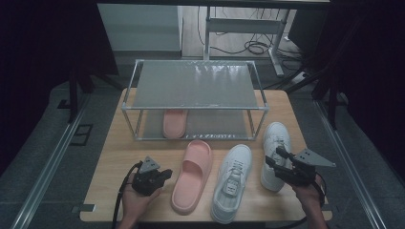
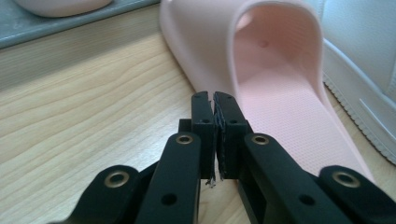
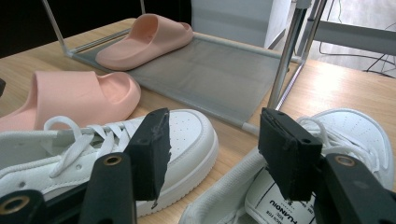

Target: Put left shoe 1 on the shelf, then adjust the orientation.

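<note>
A pink slide point(image 1: 193, 174) lies on the wooden table point(image 1: 114, 157), toe toward the shoe rack point(image 1: 193, 98). My left gripper point(image 1: 166, 174) sits just left of its heel, shut with nothing between the pads point(image 2: 214, 112); the slide point(image 2: 275, 79) fills the space just ahead and to the right of the jaws. A second pink slide point(image 1: 174, 123) rests on the rack's lower shelf. Two white sneakers point(image 1: 232, 181) point(image 1: 274, 152) lie side by side to the right. My right gripper point(image 1: 276, 157) hovers open over the right sneaker point(image 3: 336, 140), its jaws wide apart and empty point(image 3: 212, 140).
The two-tier metal rack stands at the table's far side, its top shelf point(image 1: 193, 86) bare. Bare tabletop point(image 2: 93, 121) lies left of the left gripper. The left sneaker point(image 3: 93, 144) and near slide point(image 3: 74, 98) lie close together in the right gripper view.
</note>
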`<state>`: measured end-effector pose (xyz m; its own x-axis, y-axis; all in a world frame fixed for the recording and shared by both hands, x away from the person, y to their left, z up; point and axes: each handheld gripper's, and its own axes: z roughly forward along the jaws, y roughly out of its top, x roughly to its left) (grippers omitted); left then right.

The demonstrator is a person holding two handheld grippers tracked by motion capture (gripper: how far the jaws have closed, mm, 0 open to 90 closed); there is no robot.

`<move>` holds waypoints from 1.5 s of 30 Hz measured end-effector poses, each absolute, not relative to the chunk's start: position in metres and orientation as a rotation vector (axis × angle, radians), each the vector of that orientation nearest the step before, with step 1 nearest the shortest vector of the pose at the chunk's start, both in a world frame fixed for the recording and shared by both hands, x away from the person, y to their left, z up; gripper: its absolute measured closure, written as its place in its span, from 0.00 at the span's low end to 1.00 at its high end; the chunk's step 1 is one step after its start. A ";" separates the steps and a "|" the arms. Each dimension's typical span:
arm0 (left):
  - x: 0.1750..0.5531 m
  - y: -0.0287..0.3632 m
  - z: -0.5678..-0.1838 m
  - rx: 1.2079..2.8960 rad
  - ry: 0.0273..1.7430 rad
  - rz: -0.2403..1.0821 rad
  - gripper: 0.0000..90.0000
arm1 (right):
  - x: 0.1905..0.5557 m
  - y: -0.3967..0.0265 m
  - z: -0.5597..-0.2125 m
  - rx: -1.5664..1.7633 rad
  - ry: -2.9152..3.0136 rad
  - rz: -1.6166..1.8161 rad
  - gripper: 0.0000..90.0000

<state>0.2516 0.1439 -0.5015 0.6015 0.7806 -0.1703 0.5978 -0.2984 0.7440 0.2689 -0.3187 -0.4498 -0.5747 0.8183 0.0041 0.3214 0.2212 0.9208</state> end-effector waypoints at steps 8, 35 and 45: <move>0.250 0.145 -0.501 2.011 1.090 0.287 0.98 | 0.269 -0.320 -0.450 1.052 2.002 1.334 0.49; 0.236 0.102 -0.497 2.064 0.940 0.204 0.98 | 0.271 -0.318 -0.452 1.047 2.013 1.325 0.49; 0.234 0.091 -0.504 2.108 0.911 0.175 0.98 | 0.270 -0.317 -0.451 1.043 2.013 1.327 0.49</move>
